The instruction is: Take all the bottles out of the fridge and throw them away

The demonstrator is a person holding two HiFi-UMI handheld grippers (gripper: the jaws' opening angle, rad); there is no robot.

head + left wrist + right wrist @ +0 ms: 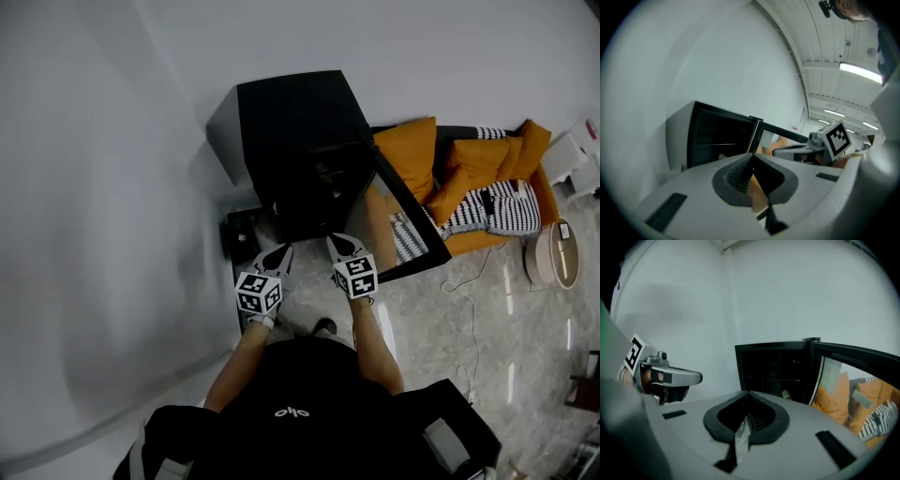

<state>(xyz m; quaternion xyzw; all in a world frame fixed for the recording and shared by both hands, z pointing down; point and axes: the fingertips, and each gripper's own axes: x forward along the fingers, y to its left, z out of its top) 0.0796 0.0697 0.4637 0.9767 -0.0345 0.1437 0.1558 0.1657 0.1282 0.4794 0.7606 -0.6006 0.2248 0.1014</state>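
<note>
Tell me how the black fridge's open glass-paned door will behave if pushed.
The glass-paned door stands wide open on the black fridge, so it would probably swing on its hinge. Its dark frame looks stiff. The pane may be fragile, so the frame seems safer to push.

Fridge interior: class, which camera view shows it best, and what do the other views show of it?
The right gripper view: it faces the open fridge squarely, showing dark shelves. The left gripper view sees it at a slant; the head view mostly shows its top.
</note>
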